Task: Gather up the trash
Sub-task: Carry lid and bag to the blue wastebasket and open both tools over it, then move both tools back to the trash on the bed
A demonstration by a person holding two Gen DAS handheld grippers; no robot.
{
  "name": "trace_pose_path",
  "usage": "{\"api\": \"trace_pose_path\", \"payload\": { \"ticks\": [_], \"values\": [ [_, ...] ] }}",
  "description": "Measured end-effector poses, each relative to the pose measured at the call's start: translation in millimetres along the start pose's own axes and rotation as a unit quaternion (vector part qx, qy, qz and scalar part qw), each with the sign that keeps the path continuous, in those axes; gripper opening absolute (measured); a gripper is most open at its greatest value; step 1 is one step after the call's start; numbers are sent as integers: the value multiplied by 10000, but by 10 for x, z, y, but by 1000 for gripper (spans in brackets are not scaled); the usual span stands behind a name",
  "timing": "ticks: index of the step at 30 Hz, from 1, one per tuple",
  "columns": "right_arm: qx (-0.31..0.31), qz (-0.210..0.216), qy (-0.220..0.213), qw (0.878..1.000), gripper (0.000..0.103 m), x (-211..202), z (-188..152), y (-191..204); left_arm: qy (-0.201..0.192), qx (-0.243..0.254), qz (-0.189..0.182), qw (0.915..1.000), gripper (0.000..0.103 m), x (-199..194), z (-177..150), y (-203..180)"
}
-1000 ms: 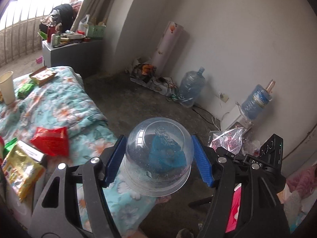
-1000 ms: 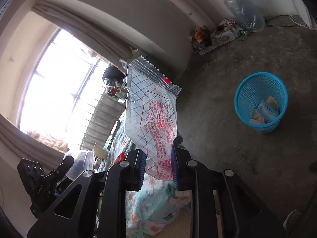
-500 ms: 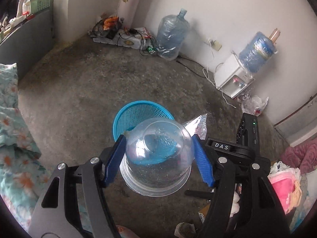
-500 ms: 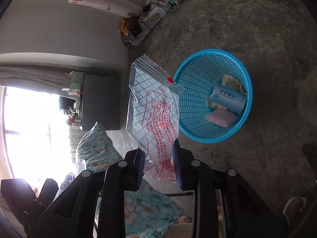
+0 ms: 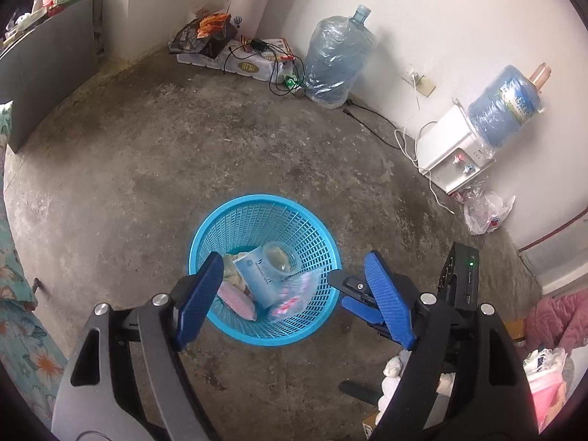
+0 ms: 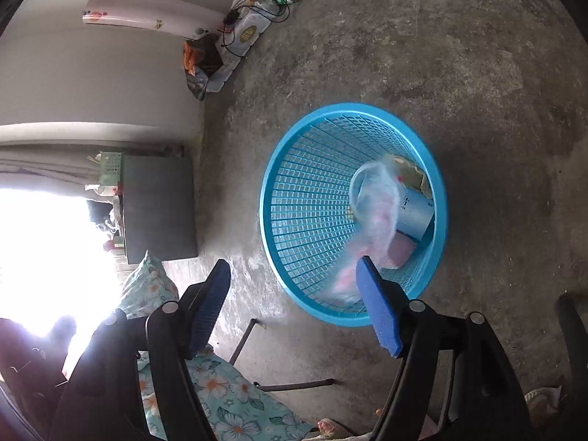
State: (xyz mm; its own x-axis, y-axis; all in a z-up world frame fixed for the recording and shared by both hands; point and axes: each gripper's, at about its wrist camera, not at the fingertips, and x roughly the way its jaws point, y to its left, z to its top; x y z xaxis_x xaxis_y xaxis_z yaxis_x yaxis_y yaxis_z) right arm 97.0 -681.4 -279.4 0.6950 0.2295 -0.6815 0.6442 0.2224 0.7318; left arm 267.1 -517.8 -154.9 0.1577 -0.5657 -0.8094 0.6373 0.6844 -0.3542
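over the blue mesh basket [image 5: 205, 235]: left gripper [image 5: 294, 301], blue pads spread wide, nothing between them. just beside the basket rim, on its window side: right gripper [image 6: 294, 308], likewise splayed apart and empty, its far pad overlapping the basket wall in the right wrist view. inside the basket: clear plastic cup [image 5: 281, 257], lying on a pale blue carton [image 5: 257, 279]; next to the carton, a pink packet [image 5: 235, 299]; across them, a clear printed bag [image 6: 371, 228], blurred, red print barely readable. under the basket: bare concrete floor [image 5: 147, 154]. well beyond the basket, against the wall: large water bottle [image 5: 336, 62] beside a tangle of cables [image 5: 279, 70], and farther along the wall a white dispenser [image 5: 450, 150] with a second bottle on top. off to one side of the basket: edge of a floral bedspread [image 6: 228, 400].
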Motion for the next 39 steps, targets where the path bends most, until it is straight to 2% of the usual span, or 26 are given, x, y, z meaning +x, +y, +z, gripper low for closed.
{"api": "trace_pose_path", "payload": {
  "ticks": [5,9,11,13,17,20,22,25,29,30,32,35,37,39],
  "values": [
    [-375,203,-196,9989,74,-139,-56,170,-435,129,-88,9989,75,-470,-42,-56],
    [-1009,171,-517,9934,74,-415,-175,514,-1068,314,-241,9935,75,-1159,-147,-75],
    [-1407,327,-711,9870,74,-592,-281,799,-1430,264,-346,9888,76,-1575,-257,-30],
    [-1948,467,-888,9757,74,-760,-451,1148,-1547,287,-408,9867,76,-1948,-419,36],
    [-2980,809,-816,9476,74,-965,-885,1843,-1696,468,106,9843,76,-2561,-902,243],
    [-3523,1003,-376,9297,74,-975,-1272,2287,-1779,408,518,9818,76,-2980,-1299,528],
    [-3812,1155,-62,9172,74,-955,-1568,2525,-1873,427,918,9771,76,-3251,-1566,728],
    [-3819,1420,590,9113,74,-824,-1985,2735,-2054,407,1680,9633,76,-3661,-1951,1004],
    [-3638,1600,1658,9025,74,-424,-2611,2894,-2139,302,2822,9347,76,-4053,-2358,1371],
    [-3532,1654,1931,9004,74,-304,-2761,2924,-2078,329,3132,9261,69,-4090,-2441,1440],
    [-3315,1703,2458,8948,74,-27,-2996,2993,-1895,444,3632,9111,60,-4096,-2557,1568],
    [-2991,1426,2954,8961,74,345,-3278,3094,-1758,785,4104,8914,60,-3987,-2593,1625],
    [-2862,1358,3177,8937,74,531,-3392,3193,-1702,894,4252,8845,60,-3930,-2600,1650],
    [-2855,1209,3201,8952,74,649,-3466,3281,-1682,892,4339,8806,60,-3868,-2578,1699]
  ]
}}
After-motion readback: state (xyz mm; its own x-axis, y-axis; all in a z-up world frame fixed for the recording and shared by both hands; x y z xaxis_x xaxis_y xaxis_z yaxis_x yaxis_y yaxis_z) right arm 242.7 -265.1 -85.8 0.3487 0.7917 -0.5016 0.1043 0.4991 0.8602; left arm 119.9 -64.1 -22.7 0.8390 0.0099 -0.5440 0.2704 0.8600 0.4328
